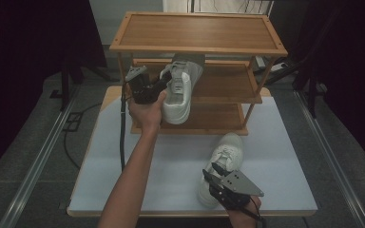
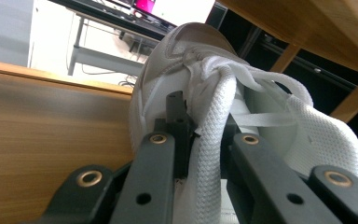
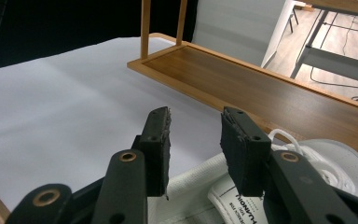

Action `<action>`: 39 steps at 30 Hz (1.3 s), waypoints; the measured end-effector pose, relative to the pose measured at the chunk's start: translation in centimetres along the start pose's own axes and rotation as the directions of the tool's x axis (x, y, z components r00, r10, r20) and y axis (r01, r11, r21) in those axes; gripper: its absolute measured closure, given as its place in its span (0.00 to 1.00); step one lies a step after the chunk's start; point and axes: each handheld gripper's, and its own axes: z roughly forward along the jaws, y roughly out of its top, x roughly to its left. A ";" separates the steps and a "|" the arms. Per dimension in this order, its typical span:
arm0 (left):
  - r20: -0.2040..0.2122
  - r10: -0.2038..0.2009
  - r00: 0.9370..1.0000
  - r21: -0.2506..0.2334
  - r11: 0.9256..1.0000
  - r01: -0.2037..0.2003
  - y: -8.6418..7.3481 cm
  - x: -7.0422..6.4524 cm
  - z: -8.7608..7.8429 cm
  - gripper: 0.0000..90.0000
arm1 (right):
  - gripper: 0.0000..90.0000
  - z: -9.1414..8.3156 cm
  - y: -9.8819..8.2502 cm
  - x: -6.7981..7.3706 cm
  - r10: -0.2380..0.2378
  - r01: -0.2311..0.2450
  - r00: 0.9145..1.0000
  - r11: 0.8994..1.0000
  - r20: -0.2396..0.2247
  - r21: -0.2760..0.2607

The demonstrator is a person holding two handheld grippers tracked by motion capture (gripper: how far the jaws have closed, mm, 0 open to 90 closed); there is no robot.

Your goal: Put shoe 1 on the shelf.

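We hold a tool in each hand over a white counter [image 1: 123,156] that carries a wooden shoe rack [image 1: 197,33] of three shelves at its far end. We place everything from that rack.

Our left tool [image 1: 164,88] is at the rack's left front corner, level with the middle shelf [image 1: 228,83]. Its jaws are clamped tight on the heel collar of a white sneaker [image 1: 178,92]; in the left gripper view the woven rim of the shoe [image 2: 214,140] runs up between the two black jaws, which pinch it from both sides. The sneaker hangs from this grip with its toe pushed in under the top shelf and its heel sticking out past the front edge of the rack, so the sole faces the rack's right side. Whether the toe rests on the middle shelf we cannot tell.

The second white sneaker [image 1: 223,161] lies on the counter in front of the rack, near its right front leg, toe toward the rack and heel toward us. Our right tool [image 1: 214,173] sits over the heel end of that shoe. In the right gripper view its jaws [image 3: 193,154] stand apart with a clear gap, and the shoe's heel and tongue [image 3: 242,196] lie just below and beyond the pads, not pressed by them. The bottom shelf [image 3: 261,93] of the rack stretches across behind.
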 end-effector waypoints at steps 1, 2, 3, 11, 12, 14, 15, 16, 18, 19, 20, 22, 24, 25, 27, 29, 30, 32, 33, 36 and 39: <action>-0.006 -0.004 1.000 -0.005 1.000 0.004 0.0 0.0 0.2 0.92 | 0.69 0.0 0.0 0.0 0.000 0.000 1.000 1.000 0.000 0.000; -0.014 -0.015 1.000 -0.016 1.000 0.015 -0.1 0.0 0.4 0.92 | 0.69 0.0 0.0 0.0 0.002 -0.002 1.000 1.000 0.003 0.000; -0.014 -0.015 1.000 -0.016 1.000 0.015 -0.1 0.0 0.4 0.92 | 0.69 0.0 0.0 0.0 0.002 -0.002 1.000 1.000 0.003 0.000; -0.035 -0.049 0.998 -0.023 0.999 0.049 0.2 0.2 1.4 0.92 | 0.69 -0.2 0.0 -0.3 0.009 -0.009 1.000 1.000 0.007 -0.003; -0.039 -0.056 0.998 -0.024 0.998 0.055 0.2 0.3 1.5 0.92 | 0.69 -0.2 0.0 -0.3 0.011 -0.011 1.000 1.000 0.007 -0.005; -0.054 -0.064 0.997 -0.029 0.998 0.062 0.2 0.3 1.8 0.92 | 0.69 -0.3 0.0 -0.4 0.015 -0.015 1.000 1.000 0.010 -0.008; -0.059 -0.071 0.996 -0.035 0.997 0.069 0.2 0.4 1.9 0.92 | 0.69 -0.3 0.0 -0.4 0.016 -0.016 1.000 1.000 0.010 -0.008; -0.069 -0.079 0.994 -0.042 0.996 0.076 0.3 0.5 2.2 0.92 | 0.69 -0.3 0.0 -0.4 0.016 -0.016 1.000 1.000 0.009 -0.009; -0.067 -0.085 0.994 -0.042 0.996 0.082 0.4 0.5 2.3 0.92 | 0.69 -0.3 0.0 -0.3 0.014 -0.014 1.000 1.000 0.009 -0.008; -0.067 -0.090 0.994 -0.042 0.995 0.087 0.5 0.6 2.6 0.92 | 0.69 -0.3 0.0 -0.3 0.013 -0.013 1.000 1.000 0.008 -0.008; -0.069 -0.094 0.993 -0.041 0.995 0.092 0.5 0.6 2.8 0.92 | 0.69 -0.3 0.0 -0.3 0.012 -0.012 1.000 1.000 0.009 -0.008; -0.074 -0.097 0.993 -0.041 0.995 0.095 0.6 0.7 3.1 0.92 | 0.69 -0.2 0.0 -0.3 0.012 -0.012 1.000 1.000 0.008 -0.008; -0.080 -0.101 0.992 -0.044 0.994 0.098 0.6 0.7 3.3 0.92 | 0.69 -0.3 0.0 -0.4 0.013 -0.013 1.000 1.000 0.007 -0.008; -0.082 -0.103 0.991 -0.047 0.994 0.100 0.6 0.7 3.5 0.91 | 0.69 -0.3 0.0 -0.4 0.016 -0.016 1.000 1.000 0.008 -0.009; -0.083 -0.108 0.991 -0.050 0.993 0.104 0.6 0.7 3.6 0.91 | 0.69 -0.3 0.0 -0.4 0.016 -0.016 1.000 1.000 0.010 -0.010; -0.087 -0.112 0.990 -0.051 0.993 0.108 0.6 0.8 3.8 0.91 | 0.69 -0.4 0.1 -0.4 0.014 -0.014 1.000 1.000 0.012 -0.012; -0.089 -0.112 0.990 -0.052 0.993 0.107 0.7 0.8 3.9 0.91 | 0.69 -0.4 0.1 -0.5 0.014 -0.014 1.000 1.000 0.012 -0.013; -0.100 -0.109 0.989 -0.057 0.993 0.103 0.6 0.7 4.0 0.91 | 0.69 -0.4 0.1 -0.4 0.013 -0.013 1.000 1.000 0.011 -0.013; -0.109 -0.110 0.988 -0.063 0.993 0.104 0.6 0.7 4.0 0.91 | 0.69 -0.4 0.0 -0.4 0.012 -0.012 1.000 1.000 0.011 -0.013; -0.120 -0.124 0.985 -0.064 0.991 0.117 0.6 0.9 4.1 0.91 | 0.69 -0.4 0.0 -0.4 0.011 -0.011 1.000 1.000 0.010 -0.013; -0.124 -0.127 0.984 -0.055 0.991 0.121 0.8 1.0 4.3 0.90 | 0.69 -0.4 0.0 -0.4 0.012 -0.012 1.000 1.000 0.011 -0.013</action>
